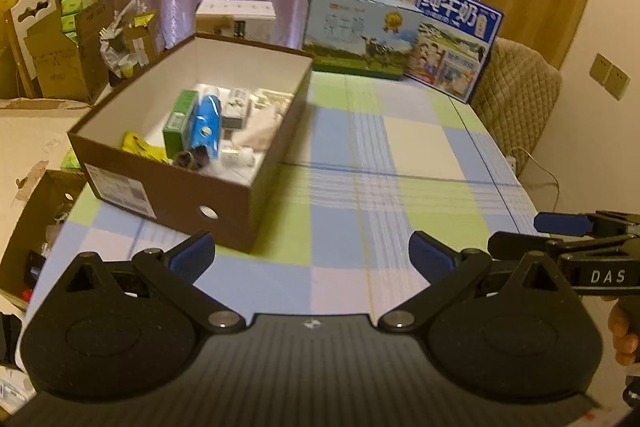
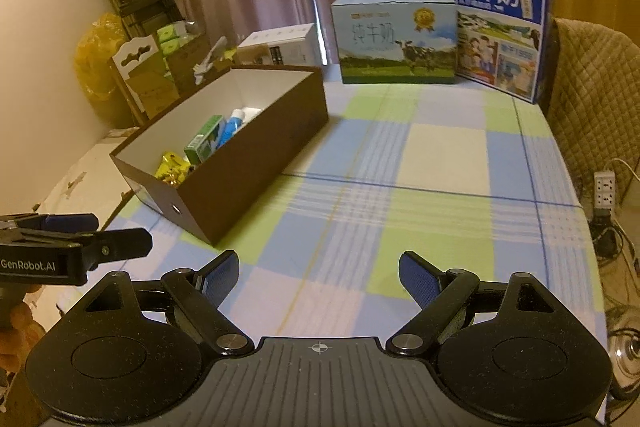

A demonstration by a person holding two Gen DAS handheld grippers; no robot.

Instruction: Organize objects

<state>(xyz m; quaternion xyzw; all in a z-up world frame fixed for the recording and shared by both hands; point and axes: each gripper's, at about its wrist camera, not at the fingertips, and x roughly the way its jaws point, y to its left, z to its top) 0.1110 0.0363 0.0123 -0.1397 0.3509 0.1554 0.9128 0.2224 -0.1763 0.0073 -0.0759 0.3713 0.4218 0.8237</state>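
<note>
A brown shoe box [image 1: 224, 211] with a white inside stands on the left of the checked tablecloth [image 1: 380, 163]. It holds a green carton [image 1: 180, 121], a blue tube [image 1: 208, 123], a yellow packet [image 1: 140, 145], a dark round item [image 1: 192, 159] and several white items. The box also shows in the right wrist view [image 2: 256, 163], with the green carton [image 2: 204, 143] and yellow packet [image 2: 174, 167] inside. My left gripper [image 1: 312, 255] is open and empty, just in front of the box. My right gripper [image 2: 318, 277] is open and empty over the cloth, right of the box.
Two milk cartons [image 1: 356, 35] [image 1: 456, 39] stand at the table's far edge, with a white box [image 1: 236, 17] behind the shoe box. Cardboard boxes [image 1: 68, 59] crowd the floor at left. A padded chair [image 1: 516, 95] is at right. A power strip [image 2: 604, 191] lies on the floor.
</note>
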